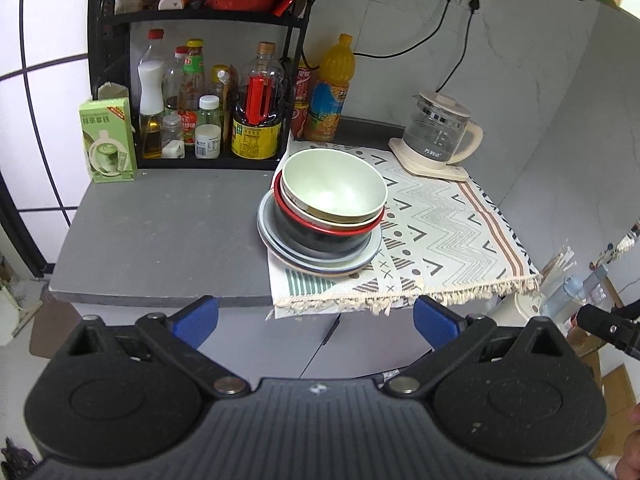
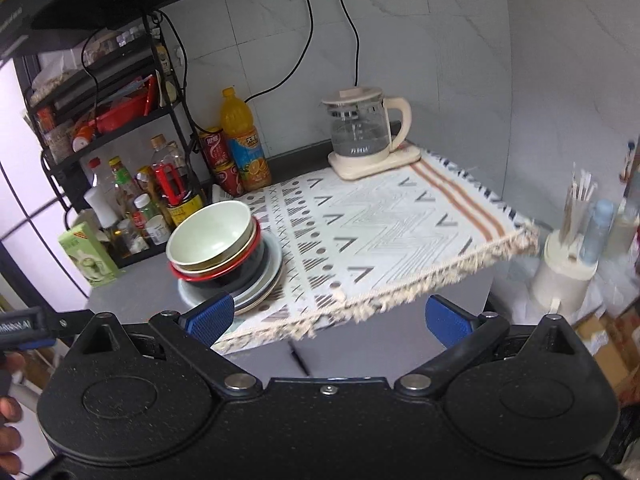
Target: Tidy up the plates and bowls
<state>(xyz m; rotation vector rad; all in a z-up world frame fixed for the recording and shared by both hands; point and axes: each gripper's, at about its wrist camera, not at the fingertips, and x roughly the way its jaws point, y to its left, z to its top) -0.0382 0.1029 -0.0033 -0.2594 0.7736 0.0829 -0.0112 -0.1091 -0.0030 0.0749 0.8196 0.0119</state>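
On the grey worktop (image 1: 160,220), at twelve o'clock from both spread, empty grippers (image 1: 316,318) (image 2: 330,316), nested bowls (image 1: 334,194) sit on plates (image 1: 320,260), bottle rack (image 1: 200,100) at ten, kettle (image 1: 440,128) at two.

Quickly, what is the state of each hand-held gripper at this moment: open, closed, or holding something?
Left hand-held gripper: open, holding nothing, short of the counter edge.
Right hand-held gripper: open, holding nothing, also short of the counter.
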